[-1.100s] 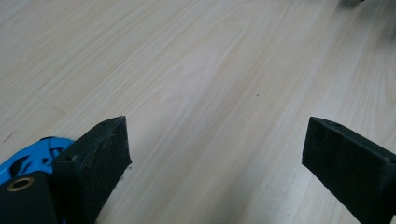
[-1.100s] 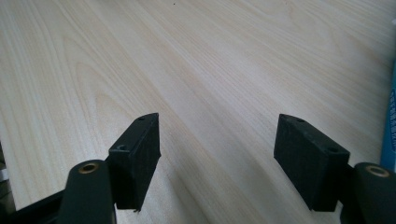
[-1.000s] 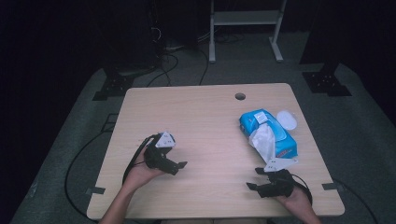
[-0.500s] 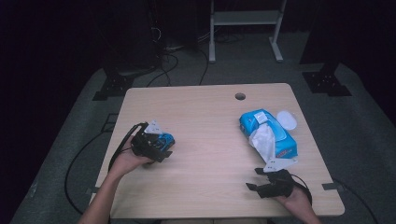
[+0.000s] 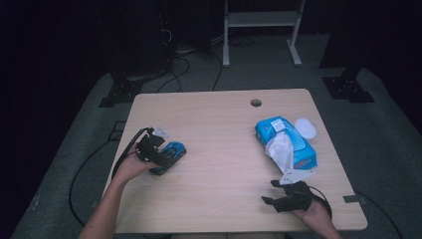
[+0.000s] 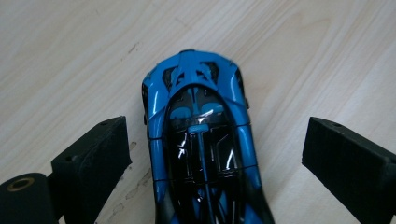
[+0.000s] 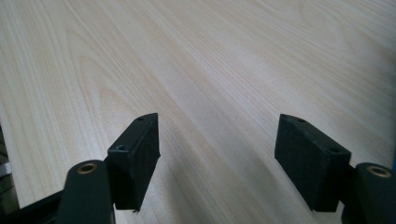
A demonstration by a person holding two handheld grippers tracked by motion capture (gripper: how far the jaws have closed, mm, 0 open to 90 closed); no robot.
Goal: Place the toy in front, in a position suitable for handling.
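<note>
The glossy blue and black toy car [image 6: 201,149] was found on the left part of the pale wooden table [image 5: 219,164], bracketed by the left gripper [image 6: 212,154], jaws spread, untouched. It had been brought over within the last second. Closing judged next. Right gripper [image 7: 217,154] was held agape, idle near the front edge.
</note>
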